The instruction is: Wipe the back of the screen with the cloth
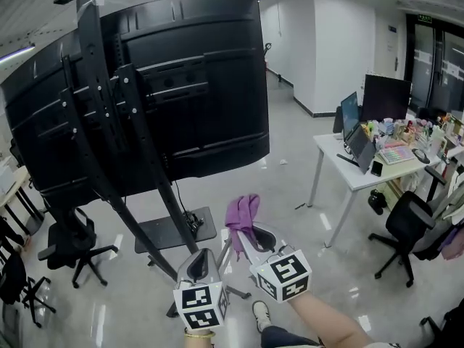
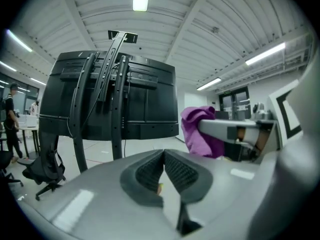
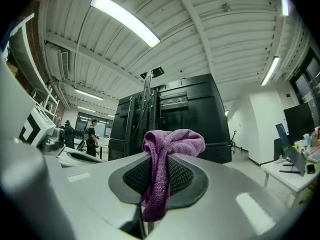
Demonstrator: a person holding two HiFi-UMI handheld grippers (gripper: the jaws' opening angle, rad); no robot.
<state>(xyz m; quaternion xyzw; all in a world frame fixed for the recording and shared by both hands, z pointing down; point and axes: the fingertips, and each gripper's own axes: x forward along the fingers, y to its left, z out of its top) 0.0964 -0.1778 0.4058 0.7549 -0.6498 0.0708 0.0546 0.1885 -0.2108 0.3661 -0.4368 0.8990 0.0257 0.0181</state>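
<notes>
The right tongs (image 3: 159, 181) grasp the purple cloth (image 3: 172, 141), the left tongs (image 2: 164, 171) are clenched empty, both apart from the screen (image 1: 210, 85).

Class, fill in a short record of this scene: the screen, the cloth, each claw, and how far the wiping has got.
screen: large, black, curved, its back towards the camera, mounted on a stand
cloth: purple, bunched, hanging over the jaws of the right claw
right claw: shut on the cloth
left claw: shut, nothing between its jaws
wiping: not begun; the cloth is held short of the screen, not touching it
nearby: white desk to the right
</notes>
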